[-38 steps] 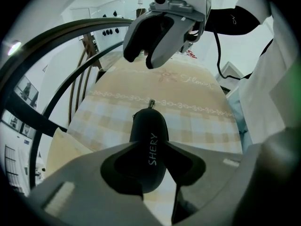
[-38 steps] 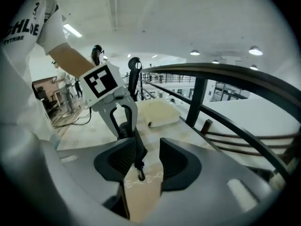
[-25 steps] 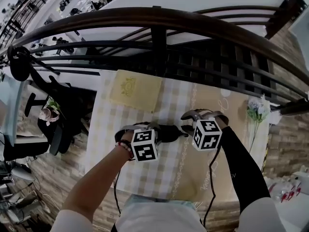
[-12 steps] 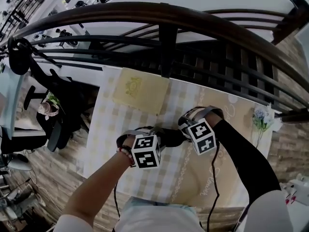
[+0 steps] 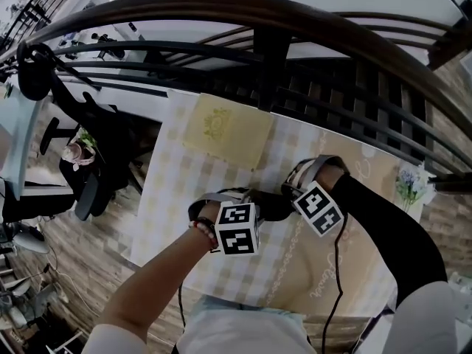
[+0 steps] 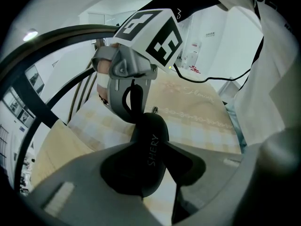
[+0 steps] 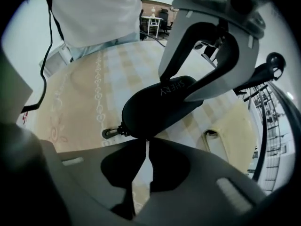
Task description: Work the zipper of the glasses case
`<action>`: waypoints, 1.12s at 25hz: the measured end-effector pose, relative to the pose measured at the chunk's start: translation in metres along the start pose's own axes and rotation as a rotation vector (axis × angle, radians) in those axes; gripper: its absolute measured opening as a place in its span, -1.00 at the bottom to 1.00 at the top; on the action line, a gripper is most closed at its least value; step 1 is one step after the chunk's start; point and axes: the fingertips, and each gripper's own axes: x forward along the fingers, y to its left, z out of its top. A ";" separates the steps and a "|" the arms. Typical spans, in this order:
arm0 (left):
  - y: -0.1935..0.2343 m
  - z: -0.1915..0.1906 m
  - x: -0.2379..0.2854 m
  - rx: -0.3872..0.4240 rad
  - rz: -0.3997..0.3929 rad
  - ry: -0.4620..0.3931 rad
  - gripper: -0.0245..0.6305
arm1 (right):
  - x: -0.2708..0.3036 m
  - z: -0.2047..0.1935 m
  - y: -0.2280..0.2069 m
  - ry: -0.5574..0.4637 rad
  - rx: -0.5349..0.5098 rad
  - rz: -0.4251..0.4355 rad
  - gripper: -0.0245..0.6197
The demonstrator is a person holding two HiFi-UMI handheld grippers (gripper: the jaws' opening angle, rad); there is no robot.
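**Glasses Case Held Between 2 Tongs**

Pinching a black glasses case, lettered SHERY, crosswise in the left tongs, with both pads pressed hard against its flanks. Holding it low over the checked cloth of the table; not clear from any view whether it rests on the cloth or sits slightly raised.

Pointing almost straight down at the case's other end with the right tongs. Just closed to a thin slit, tips set against the rim of the case. Impossible to tell whether any of the seam is caught between those tips.

Left outside the slit, just beside the right tongs: the zipper pull, with its small ring sticking out from the end of the case.

Spanning the short gap from 1 pair of tongs to the other, and touched by both: the case itself.

Riding on the near side of each pair of tongs: 1 black-and-white marker cube.

Beyond both tongs, well apart from the case: a pale yellow cloth lying flat on the table. Past that, a dark curved wooden railing.

Well out past the right tongs, at the table's far corner: a sprig of pale flowers.
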 end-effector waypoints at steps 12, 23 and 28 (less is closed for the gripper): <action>0.000 0.001 -0.001 -0.025 -0.012 0.008 -0.50 | -0.007 0.000 0.010 -0.041 0.156 0.090 -0.80; 0.002 -0.001 -0.001 -0.032 -0.022 0.012 -0.50 | -0.011 0.000 0.040 -0.129 0.479 0.062 -0.83; 0.004 -0.002 0.000 -0.031 -0.009 0.018 -0.50 | -0.017 -0.002 0.018 -0.244 0.722 0.012 -0.66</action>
